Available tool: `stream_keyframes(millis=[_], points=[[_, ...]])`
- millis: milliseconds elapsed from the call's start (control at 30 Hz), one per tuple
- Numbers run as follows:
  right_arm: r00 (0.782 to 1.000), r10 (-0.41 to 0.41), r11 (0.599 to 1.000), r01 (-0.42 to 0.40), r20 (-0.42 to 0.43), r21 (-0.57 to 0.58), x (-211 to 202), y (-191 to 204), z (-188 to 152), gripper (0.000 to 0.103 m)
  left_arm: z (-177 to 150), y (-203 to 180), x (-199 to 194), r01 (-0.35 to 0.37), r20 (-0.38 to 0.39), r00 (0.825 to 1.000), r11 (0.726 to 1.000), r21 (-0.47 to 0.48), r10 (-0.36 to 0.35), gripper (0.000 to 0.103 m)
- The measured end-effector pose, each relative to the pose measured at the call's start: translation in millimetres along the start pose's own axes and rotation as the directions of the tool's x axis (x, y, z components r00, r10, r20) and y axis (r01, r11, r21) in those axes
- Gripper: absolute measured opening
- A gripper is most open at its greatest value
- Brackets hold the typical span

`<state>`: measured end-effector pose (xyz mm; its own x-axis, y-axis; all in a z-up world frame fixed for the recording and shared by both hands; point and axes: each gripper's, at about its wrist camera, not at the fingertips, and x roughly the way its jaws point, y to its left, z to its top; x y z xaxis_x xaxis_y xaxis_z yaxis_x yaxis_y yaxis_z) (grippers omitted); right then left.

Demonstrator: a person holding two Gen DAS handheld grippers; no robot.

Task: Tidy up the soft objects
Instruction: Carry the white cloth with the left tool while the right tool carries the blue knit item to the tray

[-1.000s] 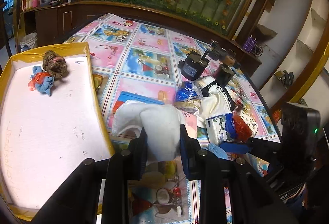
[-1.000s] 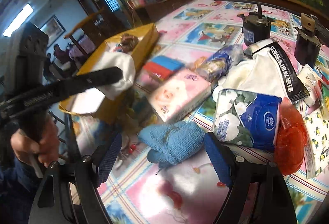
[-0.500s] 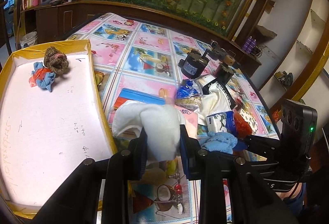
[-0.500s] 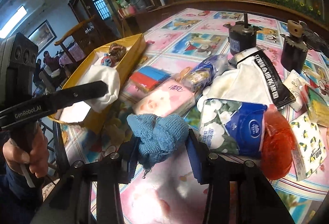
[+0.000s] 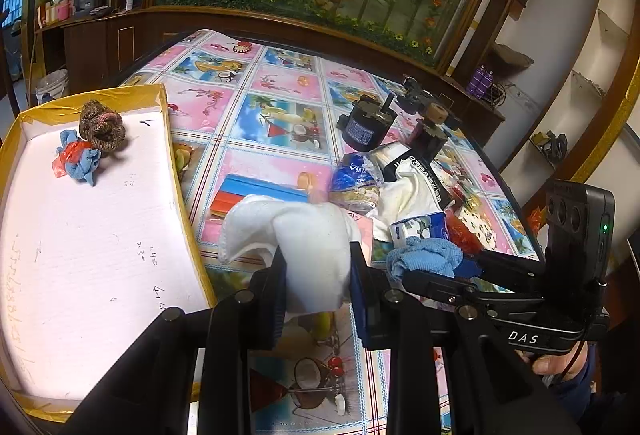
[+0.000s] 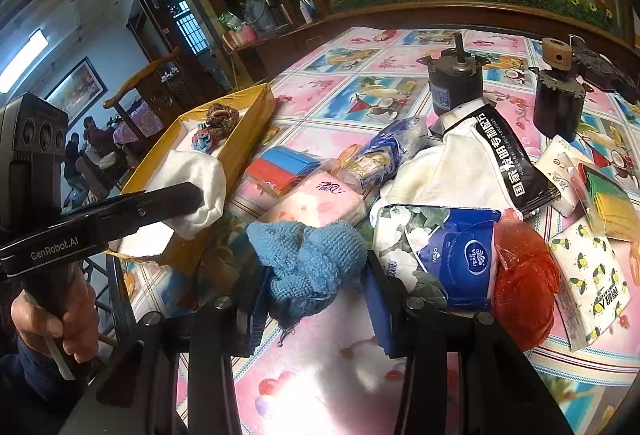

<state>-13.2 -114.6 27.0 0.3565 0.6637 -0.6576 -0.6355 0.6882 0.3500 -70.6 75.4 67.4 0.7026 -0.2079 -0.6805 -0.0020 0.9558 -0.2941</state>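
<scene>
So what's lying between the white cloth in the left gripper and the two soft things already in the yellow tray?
Only bare white tray floor and its yellow rim separate the white cloth from the brown knit piece and blue-and-red piece, in the left wrist view.

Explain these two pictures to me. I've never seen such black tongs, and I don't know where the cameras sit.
No robot here: a person holds two hand-held grippers, each with a camera looking along its fingers. The left wrist view shows the left gripper clamped on a white cloth, beside a yellow tray holding two small soft items. The right wrist view shows the right gripper clamped on a blue knitted cloth. On the flowered tablecloth lie tissue packs, a red mesh bag and two dark motors.
</scene>
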Motion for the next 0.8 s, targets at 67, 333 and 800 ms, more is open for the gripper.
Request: stream_keyframes(millis=[67,333,800], points=[[1.000,0.002,1.000,-0.002,0.001,0.002,-0.2,-0.4,0.2,0.047,0.1,0.2,-0.6,-0.003,0.001,1.000,1.000,0.000,0.003,0.026],[1.000,0.003,1.000,-0.003,0.004,0.006,0.0,-1.6,0.2,0.047,0.4,3.2,-7.2,-0.031,0.017,0.999,0.999,0.008,0.031,0.026],[1.000,0.002,0.999,-0.002,0.006,0.033,3.6,-6.2,0.3,0.047,-1.4,18.3,-25.7,-0.029,0.055,0.998,0.999,-0.018,0.030,0.026]])
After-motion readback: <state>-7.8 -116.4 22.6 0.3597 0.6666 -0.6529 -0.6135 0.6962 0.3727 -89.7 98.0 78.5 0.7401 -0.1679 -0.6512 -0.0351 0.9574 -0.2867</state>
